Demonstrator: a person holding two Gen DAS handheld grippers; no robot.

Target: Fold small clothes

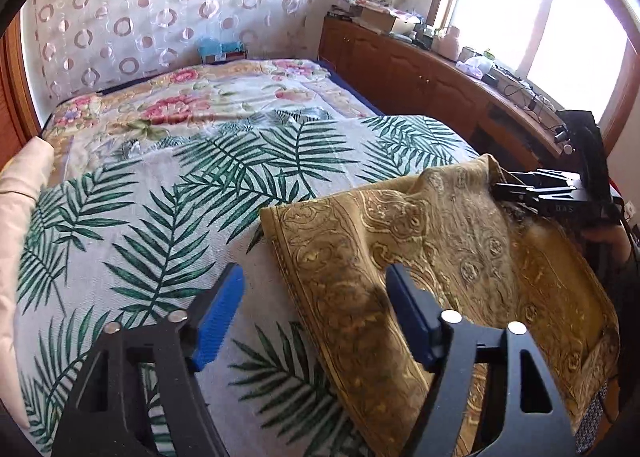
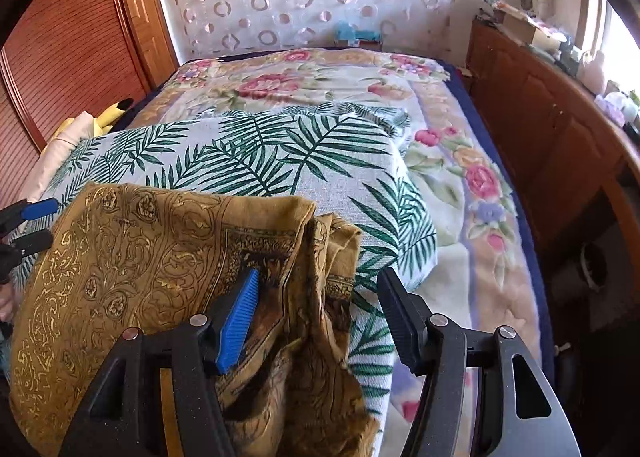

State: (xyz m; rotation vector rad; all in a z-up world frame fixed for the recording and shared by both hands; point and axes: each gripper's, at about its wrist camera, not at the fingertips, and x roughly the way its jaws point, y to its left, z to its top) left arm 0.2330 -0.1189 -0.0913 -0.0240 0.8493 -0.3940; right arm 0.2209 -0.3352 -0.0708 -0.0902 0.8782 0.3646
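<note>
A golden-brown patterned cloth (image 1: pixel 440 257) lies on the palm-leaf sheet (image 1: pixel 180 217) at the near right of the bed. My left gripper (image 1: pixel 314 281) is open, its jaws straddling the cloth's left edge from just above. My right gripper (image 2: pixel 316 289) is open too, its jaws either side of the cloth's (image 2: pixel 140 257) bunched right corner, which rises between them. The right gripper also shows in the left wrist view (image 1: pixel 536 193) at the cloth's far right corner. The left gripper shows at the left edge of the right wrist view (image 2: pixel 32 225).
A floral blanket (image 2: pixel 472 177) covers the bed beyond and right of the leaf sheet. A wooden cabinet (image 1: pixel 420 73) with clutter runs along the right side under a window. A cream pillow (image 1: pixel 20 217) lies at the left. A wooden wardrobe (image 2: pixel 60 37) stands far left.
</note>
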